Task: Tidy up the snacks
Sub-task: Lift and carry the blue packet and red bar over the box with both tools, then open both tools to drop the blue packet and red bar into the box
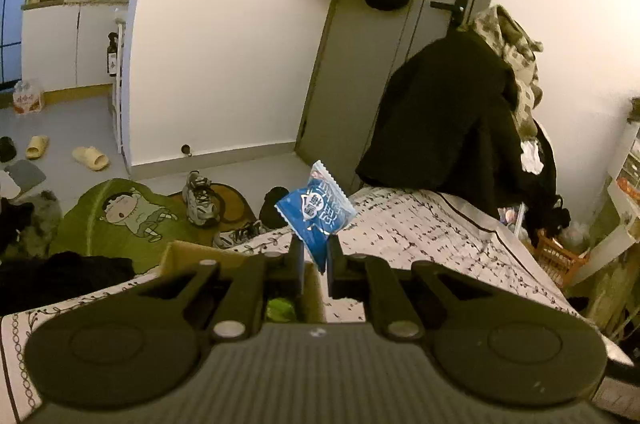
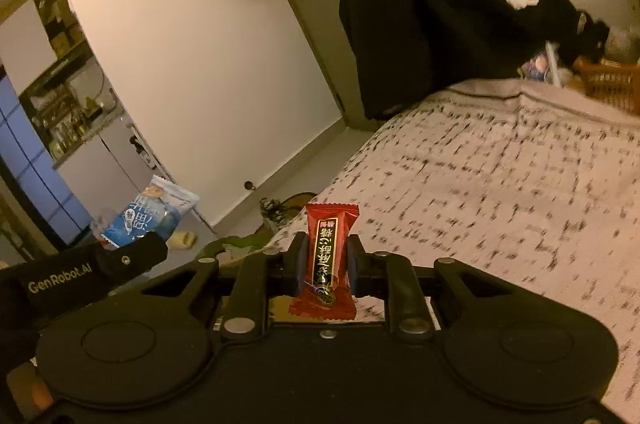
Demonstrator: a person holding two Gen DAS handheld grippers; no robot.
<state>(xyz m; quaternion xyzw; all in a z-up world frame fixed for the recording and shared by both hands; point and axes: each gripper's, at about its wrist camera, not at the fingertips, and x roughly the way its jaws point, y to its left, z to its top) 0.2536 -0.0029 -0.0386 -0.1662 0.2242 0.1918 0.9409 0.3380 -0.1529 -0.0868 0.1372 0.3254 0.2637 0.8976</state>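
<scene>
Left gripper (image 1: 314, 256) clamps blue packet (image 1: 316, 210); right gripper (image 2: 327, 264) clamps red candy (image 2: 329, 260); cardboard box (image 1: 176, 252) mostly hidden.

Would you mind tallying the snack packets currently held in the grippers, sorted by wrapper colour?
Blue: 1, the blue snack packet clamped in the left gripper.
Red: 1, the red snack packet clamped in the right gripper.
Total: 2 packets, one per gripper. The blue one in the right wrist view is the same packet.
</scene>
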